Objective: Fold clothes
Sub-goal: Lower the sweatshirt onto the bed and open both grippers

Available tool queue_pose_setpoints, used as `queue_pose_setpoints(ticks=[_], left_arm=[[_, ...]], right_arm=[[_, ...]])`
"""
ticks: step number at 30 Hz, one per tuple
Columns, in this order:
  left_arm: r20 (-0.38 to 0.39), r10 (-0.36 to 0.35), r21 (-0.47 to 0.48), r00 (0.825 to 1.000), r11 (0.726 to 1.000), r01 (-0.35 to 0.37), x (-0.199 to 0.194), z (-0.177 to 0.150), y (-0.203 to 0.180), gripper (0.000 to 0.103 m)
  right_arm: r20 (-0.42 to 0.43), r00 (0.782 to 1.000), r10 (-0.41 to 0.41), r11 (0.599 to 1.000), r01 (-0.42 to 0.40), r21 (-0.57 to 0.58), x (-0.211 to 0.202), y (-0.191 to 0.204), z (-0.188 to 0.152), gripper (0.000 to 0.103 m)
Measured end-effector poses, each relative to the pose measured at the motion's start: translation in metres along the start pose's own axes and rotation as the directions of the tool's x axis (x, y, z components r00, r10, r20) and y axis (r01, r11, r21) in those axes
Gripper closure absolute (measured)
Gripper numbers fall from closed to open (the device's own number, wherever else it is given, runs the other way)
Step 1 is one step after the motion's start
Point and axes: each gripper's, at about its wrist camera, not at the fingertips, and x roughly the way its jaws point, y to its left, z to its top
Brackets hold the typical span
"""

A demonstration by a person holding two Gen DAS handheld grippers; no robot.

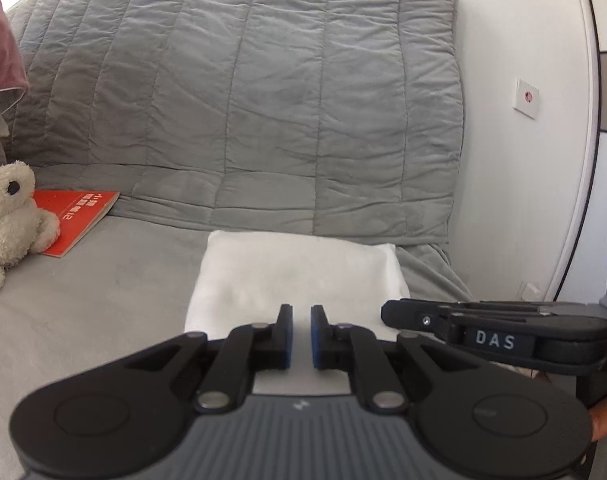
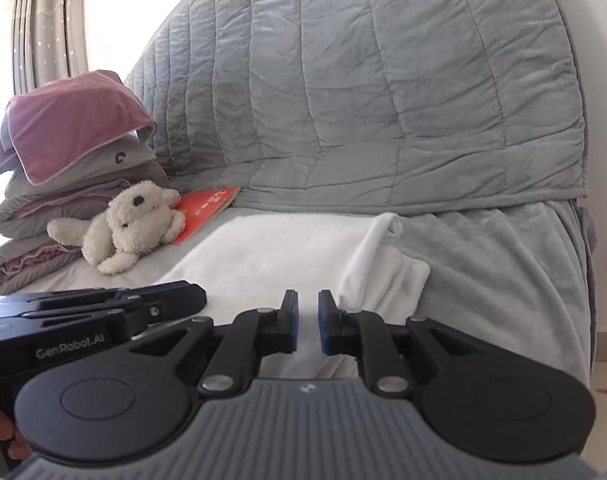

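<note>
A white garment (image 1: 295, 276) lies folded into a rectangle on the grey bed surface (image 1: 83, 312), right in front of both grippers. In the right wrist view the garment (image 2: 271, 252) shows a bunched fold along its right edge. My left gripper (image 1: 301, 316) hovers over the garment's near edge, open by a narrow gap with nothing between its blue pads (image 1: 289, 336). My right gripper (image 2: 307, 304) is just as narrowly open and empty above the near edge. Each gripper appears side-on in the other's view: the right gripper (image 1: 387, 314) and the left gripper (image 2: 199, 294).
A cream plush bear (image 2: 131, 224) lies on a red book (image 2: 207, 208) to the left, beside a stack of folded grey and pink bedding (image 2: 63, 184). A quilted grey cover (image 1: 263, 100) rises behind the garment. The bed's right edge (image 2: 575, 280) drops to the floor by a white wall (image 1: 515, 140).
</note>
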Motion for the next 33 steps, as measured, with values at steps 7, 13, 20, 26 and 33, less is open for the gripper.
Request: queue_pose_setpoints(ticks=[7,13,20,26,33], left_arm=[[0.004,0.008,-0.015,1.000,1.000,-0.008,0.000,-0.004,0.000,0.094],[0.007,0.006,-0.024,1.000,1.000,-0.006,0.000,-0.006,0.000,0.094],[0.013,-0.005,-0.039,1.000,0.999,0.006,0.000,-0.006,0.003,0.094],[0.026,-0.005,-0.094,1.000,0.996,0.008,-0.008,-0.002,0.005,0.089],[-0.028,-0.014,-0.125,1.000,0.992,0.010,-0.019,0.008,-0.010,0.066]], right_arm=[[0.007,1.000,0.002,1.000,-0.002,0.009,-0.002,-0.002,0.001,0.087],[0.012,0.999,-0.048,0.997,0.049,-0.065,0.017,0.003,0.007,0.086],[0.023,0.998,-0.056,0.998,0.056,-0.014,0.010,-0.013,0.007,0.094],[0.019,1.000,-0.011,0.999,0.012,-0.034,-0.003,-0.002,0.011,0.082],[-0.053,0.999,0.000,1.000,-0.001,-0.020,-0.007,0.001,0.014,0.070]])
